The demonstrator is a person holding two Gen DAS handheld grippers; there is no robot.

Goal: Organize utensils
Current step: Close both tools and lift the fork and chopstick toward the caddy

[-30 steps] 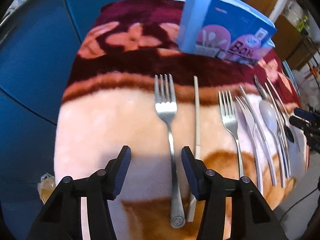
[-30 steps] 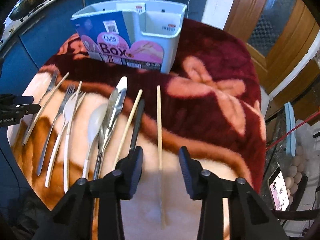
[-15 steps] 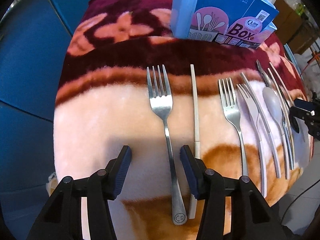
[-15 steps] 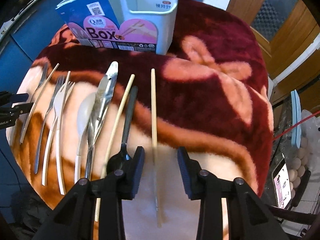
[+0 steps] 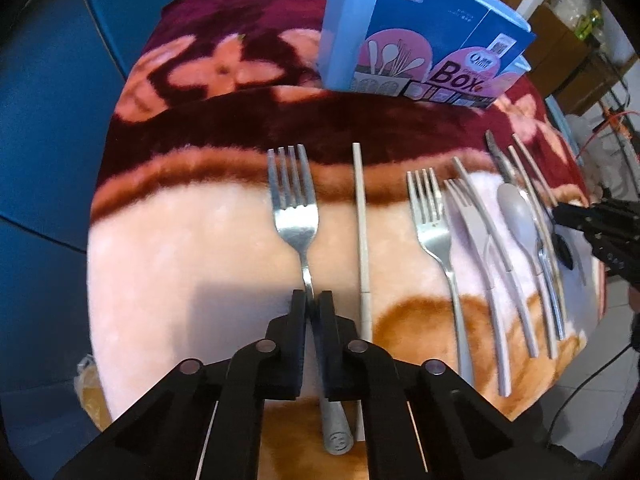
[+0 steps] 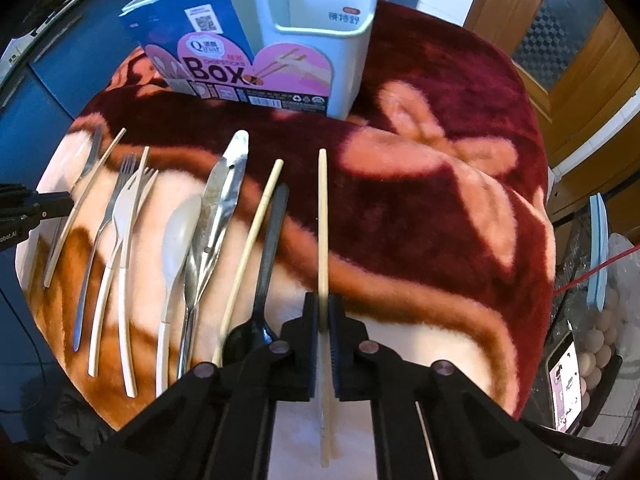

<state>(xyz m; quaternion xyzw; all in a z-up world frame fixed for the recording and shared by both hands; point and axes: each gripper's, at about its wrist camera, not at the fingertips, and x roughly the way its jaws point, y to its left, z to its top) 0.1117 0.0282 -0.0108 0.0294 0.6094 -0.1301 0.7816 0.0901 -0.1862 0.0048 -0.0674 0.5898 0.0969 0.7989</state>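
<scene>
the left gripper [image 5: 313,305] has just closed on the handle of the steel fork [image 5: 298,216]; the right gripper [image 6: 323,308] has just closed on a wooden chopstick [image 6: 323,216]. both lie flat on the blanket [image 5: 192,256], with the holder box [image 6: 320,32] standing behind. lift each straight up, level, so neither pivots between the pads or snags a neighbour.
</scene>
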